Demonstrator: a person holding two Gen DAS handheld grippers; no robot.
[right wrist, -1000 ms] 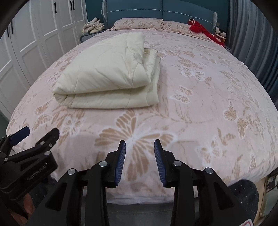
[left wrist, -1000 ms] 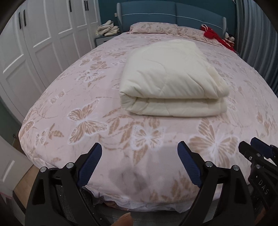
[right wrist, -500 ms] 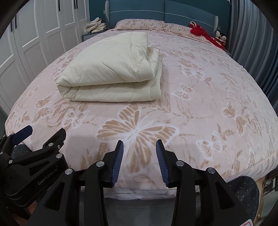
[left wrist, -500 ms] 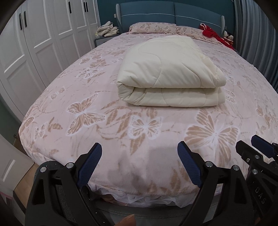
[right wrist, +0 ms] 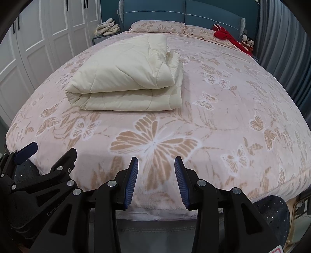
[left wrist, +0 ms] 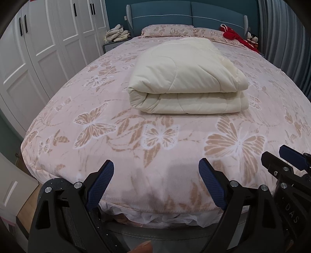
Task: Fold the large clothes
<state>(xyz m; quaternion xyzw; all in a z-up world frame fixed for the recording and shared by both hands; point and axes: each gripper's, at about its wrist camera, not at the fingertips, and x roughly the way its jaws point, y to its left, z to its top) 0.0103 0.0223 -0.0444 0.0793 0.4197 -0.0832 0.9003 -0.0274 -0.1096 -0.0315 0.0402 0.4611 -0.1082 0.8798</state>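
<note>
A cream quilt (left wrist: 186, 77), folded into a thick rectangle, lies on the pink butterfly-print bed (left wrist: 93, 109), left of centre in the right wrist view (right wrist: 126, 77). My left gripper (left wrist: 155, 162) hangs open and wide over the foot edge of the bed, nothing between its blue pads. To its right, my right gripper (right wrist: 156, 158) is open with a narrower gap and is also empty. Both are well short of the quilt and touch no cloth. Each gripper shows at the edge of the other's view.
White wardrobe doors (left wrist: 48, 48) line the left side. A nightstand with a pile of folded pale cloth (left wrist: 116, 35) stands by the blue headboard (left wrist: 186, 13). Two pillows and a red garment (left wrist: 235, 37) lie at the head. A grey curtain (right wrist: 281, 39) hangs on the right.
Both views have shifted slightly, so the quilt sits higher in frame and more of the bed's foot edge shows. The right jaws have widened a little.
</note>
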